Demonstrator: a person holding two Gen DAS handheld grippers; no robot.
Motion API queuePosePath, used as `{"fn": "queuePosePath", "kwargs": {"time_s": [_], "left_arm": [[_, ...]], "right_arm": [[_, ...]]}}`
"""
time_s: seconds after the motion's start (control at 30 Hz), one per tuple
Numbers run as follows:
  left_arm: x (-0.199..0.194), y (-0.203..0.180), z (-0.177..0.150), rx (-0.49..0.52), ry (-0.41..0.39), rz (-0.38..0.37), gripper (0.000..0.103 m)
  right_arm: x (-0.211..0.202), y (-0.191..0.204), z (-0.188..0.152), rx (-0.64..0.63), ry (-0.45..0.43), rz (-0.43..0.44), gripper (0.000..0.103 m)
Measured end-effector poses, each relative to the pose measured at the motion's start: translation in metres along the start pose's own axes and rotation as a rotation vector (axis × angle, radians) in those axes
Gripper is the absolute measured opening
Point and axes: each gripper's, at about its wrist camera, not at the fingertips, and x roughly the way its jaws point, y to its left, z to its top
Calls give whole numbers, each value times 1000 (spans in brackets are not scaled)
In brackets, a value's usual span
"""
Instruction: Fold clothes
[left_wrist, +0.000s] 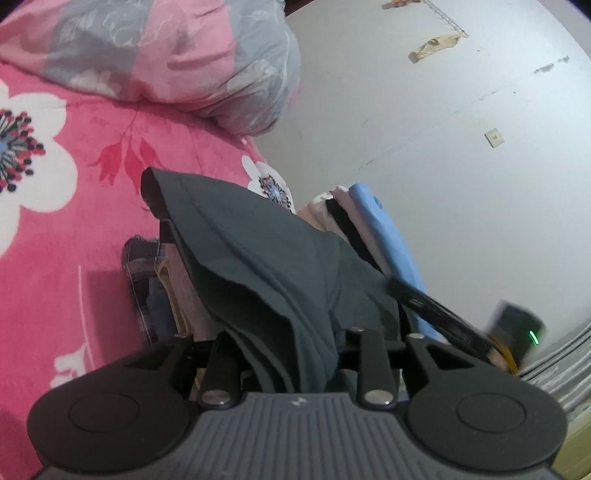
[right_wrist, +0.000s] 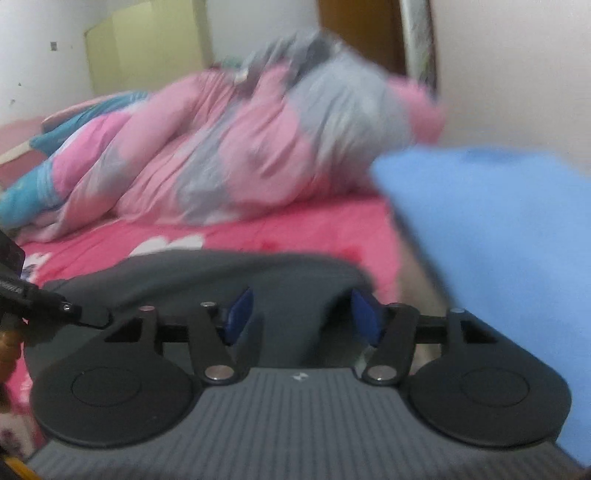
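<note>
A dark grey garment (left_wrist: 258, 258) drapes over my left gripper (left_wrist: 295, 354), which is shut on a bunched fold of it; its fingertips are hidden under the cloth. The garment hangs above a stack of folded clothes (left_wrist: 170, 291) on the pink bed. In the blurred right wrist view the same grey garment (right_wrist: 221, 277) lies across my right gripper (right_wrist: 301, 314), whose blue pads (right_wrist: 240, 310) stand apart with cloth between them. A light blue garment (right_wrist: 498, 240) lies at the right; it also shows in the left wrist view (left_wrist: 388, 236).
A pink floral bedspread (left_wrist: 74, 184) covers the bed. A pink and grey duvet (left_wrist: 166, 55) is heaped at its far end, also in the right wrist view (right_wrist: 240, 147). A white wall (left_wrist: 443, 147) runs along the right side. The other gripper (left_wrist: 517, 328) shows low right.
</note>
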Motion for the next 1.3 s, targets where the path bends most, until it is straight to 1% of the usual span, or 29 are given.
{"fn": "queuePosePath", "kwargs": {"time_s": [0.03,0.07,0.13,0.17,0.3,0.37,0.43,0.47,0.5,0.57,0.63,0.7,0.8,0.87,0.93,1.0,1.07,1.1,1.13,1.17,1.2,1.23,1.27,1.3], "left_arm": [[0,-1,1,-11,6,0,27],[0,-1,2,-22,12,-1,27],[-2,-3,3,-46,23,3,27],[-2,-3,4,-64,31,5,27],[-2,0,9,-167,59,14,27],[-3,2,12,-217,65,12,27],[-2,2,13,-249,65,12,26],[-1,2,14,-260,65,10,26],[-1,1,14,-262,63,10,26],[0,0,15,-266,61,11,26],[3,1,15,-278,63,-2,25],[4,-2,12,-281,64,-17,25],[5,-9,5,-260,66,-37,25],[6,-13,-4,-231,67,-42,25],[8,-13,-15,-190,77,-15,25],[12,-9,-22,-179,89,0,25],[13,-5,-25,-170,92,6,25],[12,-4,-25,-166,89,4,26],[11,-3,-25,-162,85,2,26],[12,-3,-24,-156,88,0,27],[12,-2,-24,-149,92,-1,28],[13,-2,-23,-142,95,-2,28],[13,-2,-22,-139,99,-4,29],[14,-2,-22,-136,103,-6,31]], "right_arm": [[-15,11,-5,-33,-42,-21,61],[-28,23,-12,-64,-78,-19,61],[-43,52,-30,-130,-113,46,61],[-47,71,-41,-173,-116,79,61],[-35,150,-85,-416,-107,128,60],[-23,173,-96,-498,-119,71,59],[-7,184,-102,-572,-115,-6,58],[-2,187,-105,-606,-107,-29,58],[0,187,-105,-613,-107,-32,58],[-1,184,-103,-603,-115,-33,47],[-4,177,-97,-586,-122,-31,26],[-4,173,-91,-635,-129,-44,12],[-16,160,-81,-743,-134,-67,11],[-25,156,-81,-816,-141,-60,11],[-27,155,-96,-881,-131,-54,11],[-25,154,-115,-933,-112,-52,12],[-27,159,-136,-953,-128,-98,18],[-31,161,-144,-953,-145,-131,25],[-39,162,-148,-935,-166,-158,34],[-47,163,-152,-912,-188,-183,38],[-60,157,-155,-835,-218,-180,46],[-74,149,-157,-745,-250,-171,50],[-88,141,-159,-656,-280,-161,50],[-99,124,-159,-512,-306,-141,51]]}}
